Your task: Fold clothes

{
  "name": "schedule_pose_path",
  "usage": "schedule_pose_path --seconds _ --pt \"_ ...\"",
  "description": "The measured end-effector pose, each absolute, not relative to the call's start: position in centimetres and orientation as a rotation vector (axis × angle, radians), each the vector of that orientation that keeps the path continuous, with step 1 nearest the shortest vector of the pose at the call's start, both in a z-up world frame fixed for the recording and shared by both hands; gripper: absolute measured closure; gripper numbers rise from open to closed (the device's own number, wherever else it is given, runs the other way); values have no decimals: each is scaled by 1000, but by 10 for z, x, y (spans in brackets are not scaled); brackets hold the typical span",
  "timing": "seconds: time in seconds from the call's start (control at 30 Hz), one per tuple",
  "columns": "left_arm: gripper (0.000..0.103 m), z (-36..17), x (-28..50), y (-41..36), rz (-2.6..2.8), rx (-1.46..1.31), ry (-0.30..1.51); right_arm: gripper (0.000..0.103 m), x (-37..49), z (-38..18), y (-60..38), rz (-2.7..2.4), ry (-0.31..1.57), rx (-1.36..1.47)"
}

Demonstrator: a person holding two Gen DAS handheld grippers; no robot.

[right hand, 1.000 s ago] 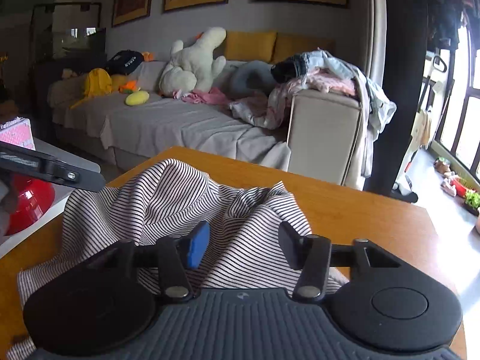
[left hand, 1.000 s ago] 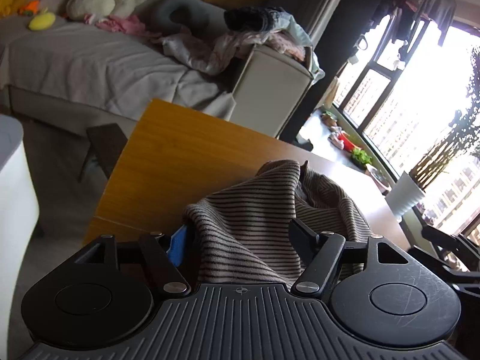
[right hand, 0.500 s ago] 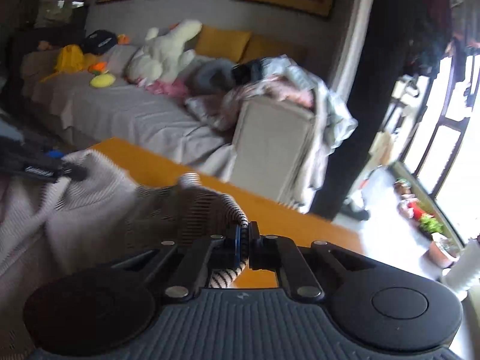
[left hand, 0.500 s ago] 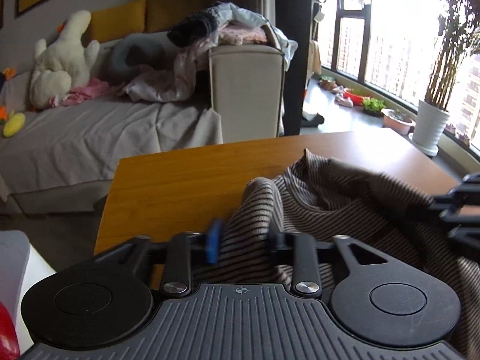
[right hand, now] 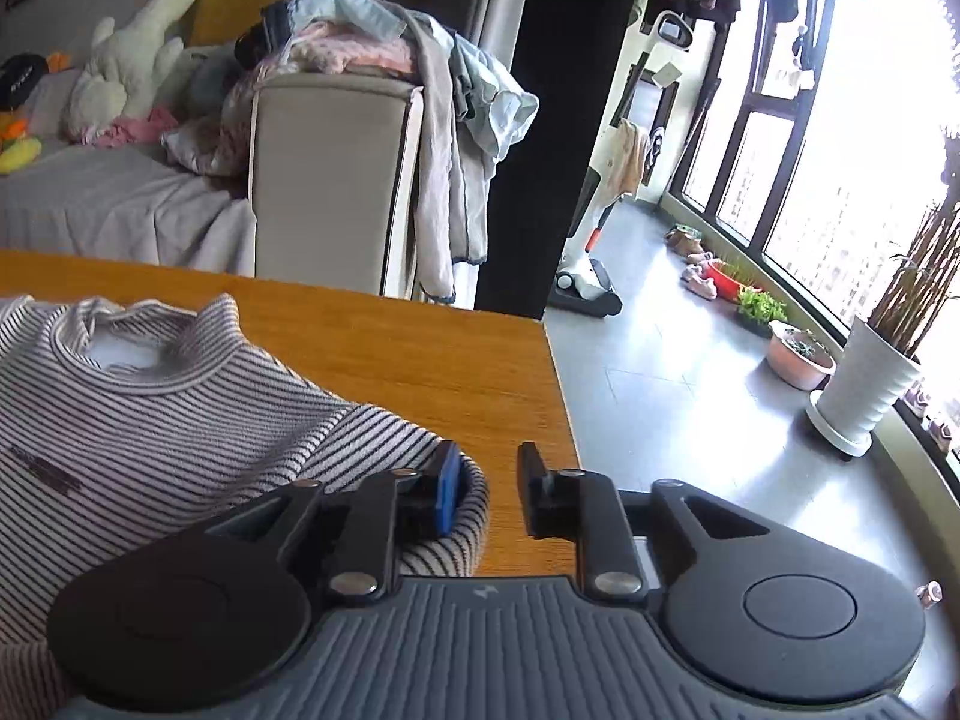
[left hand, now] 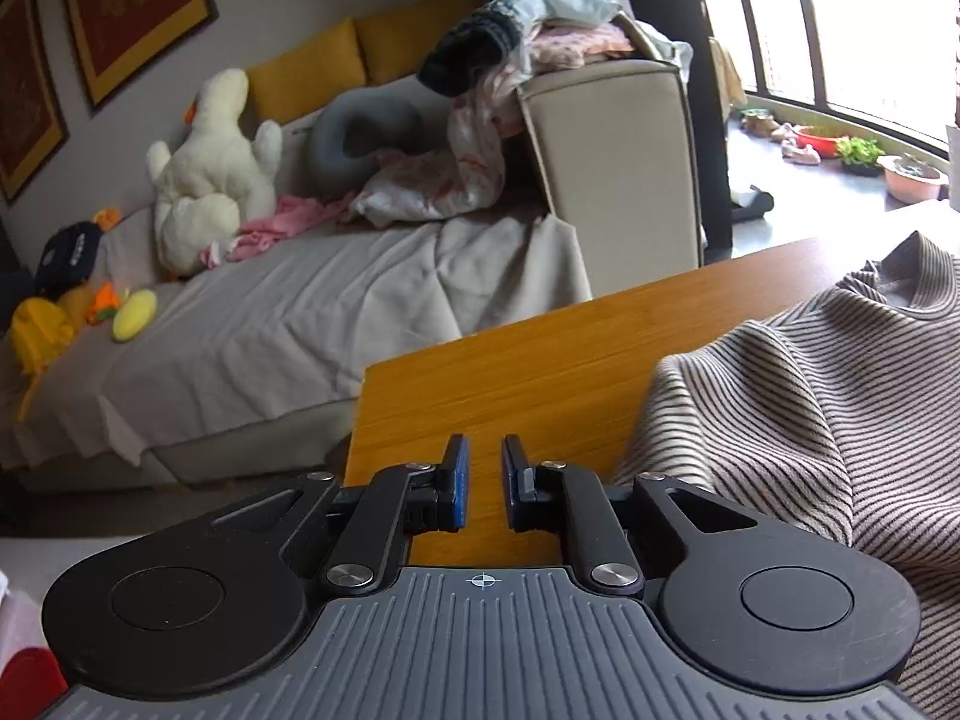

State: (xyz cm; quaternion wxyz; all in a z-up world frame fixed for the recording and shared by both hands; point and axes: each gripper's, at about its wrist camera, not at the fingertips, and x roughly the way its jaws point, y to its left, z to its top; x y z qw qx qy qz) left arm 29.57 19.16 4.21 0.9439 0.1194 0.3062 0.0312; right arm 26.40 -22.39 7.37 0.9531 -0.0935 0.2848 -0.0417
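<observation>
A striped knit sweater (left hand: pixel 810 408) lies on the wooden table (left hand: pixel 510 384), at the right of the left wrist view. In the right wrist view the sweater (right hand: pixel 150 420) lies at the left, collar up and towards the sofa. My left gripper (left hand: pixel 480 483) is slightly open and empty over bare table, left of the sweater. My right gripper (right hand: pixel 487 489) is open and empty at the sweater's right edge, its left finger over the cloth.
The table's left edge (left hand: pixel 360 420) and right edge (right hand: pixel 558 396) are close to the grippers. A sofa (left hand: pixel 300 312) with toys and a heap of clothes (right hand: pixel 372 42) stands behind. Plant pots (right hand: pixel 864 384) stand on the floor by the window.
Both grippers have let go of the sweater and opened. The sweater now lies spread on the table, and each gripper has moved outward to its own side.
</observation>
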Motion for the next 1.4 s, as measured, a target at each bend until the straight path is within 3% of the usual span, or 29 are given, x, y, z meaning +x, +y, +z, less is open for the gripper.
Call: schedule_pose_path --seconds 0.07,0.13,0.17,0.3,0.47,0.57,0.6,0.63,0.67,1.0,1.2,1.4 --pt "82 52 286 192 20 176 619 60 239 92 -222 -55 522 -215" --pt "57 61 273 185 -49 113 602 56 210 112 -216 23 491 -205" --pt "52 64 265 178 -88 87 588 51 196 120 -211 75 488 -192" --pt "16 58 227 143 -245 1 552 20 125 132 -171 342 475 -182" --pt "8 29 184 107 -351 21 570 20 85 87 -105 505 569 -351" --pt "8 18 173 103 -336 34 602 38 82 64 -96 491 603 -432" --pt "6 18 171 105 -327 30 600 71 82 68 -102 483 612 -429" --pt "4 19 169 107 -318 23 595 85 86 75 -111 448 627 -431" --pt "4 20 167 110 -308 17 589 91 90 86 -124 417 633 -402" --pt "1 24 149 106 -367 -14 567 96 130 236 -295 -97 367 10" --pt "0 30 149 124 -366 -106 596 96 176 266 -254 42 294 29" --pt "0 41 139 148 -322 -128 574 100 232 251 -146 290 336 -10"
